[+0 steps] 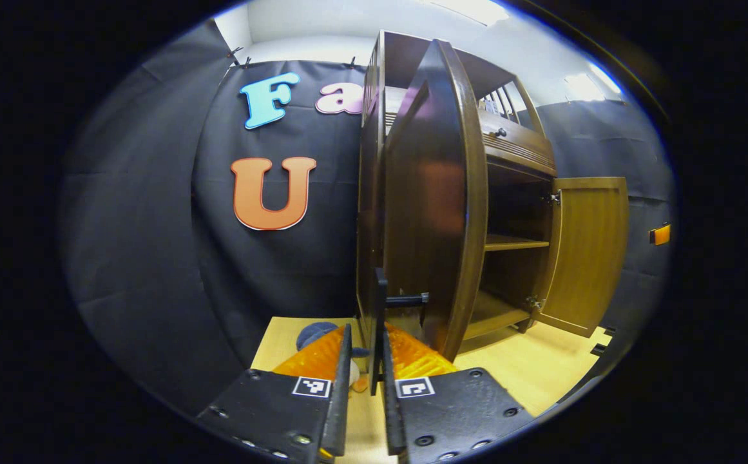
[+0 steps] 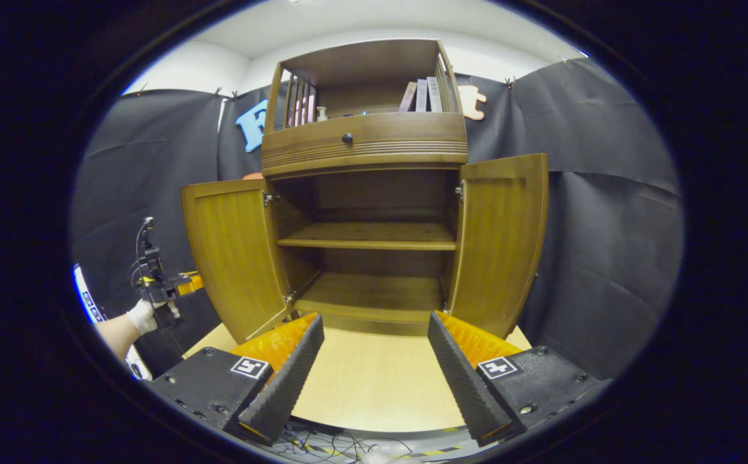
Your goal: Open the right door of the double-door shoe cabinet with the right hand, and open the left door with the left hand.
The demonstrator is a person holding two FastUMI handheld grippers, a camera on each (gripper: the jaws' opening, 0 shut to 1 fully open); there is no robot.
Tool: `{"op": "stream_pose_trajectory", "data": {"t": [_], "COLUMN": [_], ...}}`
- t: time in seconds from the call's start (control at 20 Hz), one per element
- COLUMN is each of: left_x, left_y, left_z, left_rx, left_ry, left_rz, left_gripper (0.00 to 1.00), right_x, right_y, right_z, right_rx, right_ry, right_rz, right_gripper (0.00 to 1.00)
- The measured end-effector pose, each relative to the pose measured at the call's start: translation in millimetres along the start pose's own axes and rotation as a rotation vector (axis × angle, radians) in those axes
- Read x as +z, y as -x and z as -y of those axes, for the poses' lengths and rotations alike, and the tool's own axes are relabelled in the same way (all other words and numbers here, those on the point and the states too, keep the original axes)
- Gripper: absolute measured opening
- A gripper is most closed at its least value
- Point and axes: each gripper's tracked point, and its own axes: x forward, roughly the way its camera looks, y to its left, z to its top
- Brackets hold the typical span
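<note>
Standing beside the booth, I judge both doors already swung out, so what matters is how the left hand-held gripper [image 1: 366, 361] sits against the left door [image 1: 435, 206]. In the left gripper view its fingers are drawn nearly together around the door's dark handle [image 1: 379, 316], a bar whose long axis runs upright — straight ahead at 12 o'clock, the door's edge rising just past it toward 1 o'clock. Whether both fingers actually press the handle I cannot tell. The right door [image 1: 586, 251] hangs open out at 3 o'clock.

The right gripper view gives what that close look cannot: the whole shoe cabinet [image 2: 364, 145] head-on, both doors wide, bare shelves between. The right hand-held gripper [image 2: 374, 351] hangs spread apart and empty above the pale surface [image 2: 374, 386], well back from its door at 1 o'clock — the left one shows at 9 o'clock in a gloved hand [image 2: 140, 317].
</note>
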Motion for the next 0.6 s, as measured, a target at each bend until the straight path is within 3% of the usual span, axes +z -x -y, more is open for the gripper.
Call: {"op": "stream_pose_trajectory", "data": {"t": [0.15, 0.2, 0.35, 0.4, 0.6], "left_x": [2, 4, 6, 9, 28], "left_y": [9, 14, 28, 31, 55], "left_z": [-8, -13, -23, -26, -30], "left_rx": [0.033, 0.051, 0.116, 0.141, 0.242], "left_ry": [0.015, 0.007, -0.015, -0.025, -0.066], "left_rz": [0.01, 0.012, 0.013, 0.009, 0.012], "left_gripper": [0.74, 0.63, 0.82, 0.94, 0.95], "right_x": [1, 2, 2, 3, 8], "right_y": [1, 0, -2, -2, -1], "right_z": [3, 2, 1, 2, 3], "right_rx": [-0.002, -0.001, 0.002, 0.003, -0.011], "right_ry": [-0.002, -0.003, -0.004, -0.004, 0.005], "right_rz": [0.003, 0.004, 0.005, 0.009, 0.028], "right_gripper": [1.0, 1.0, 1.0, 1.0, 1.0]}}
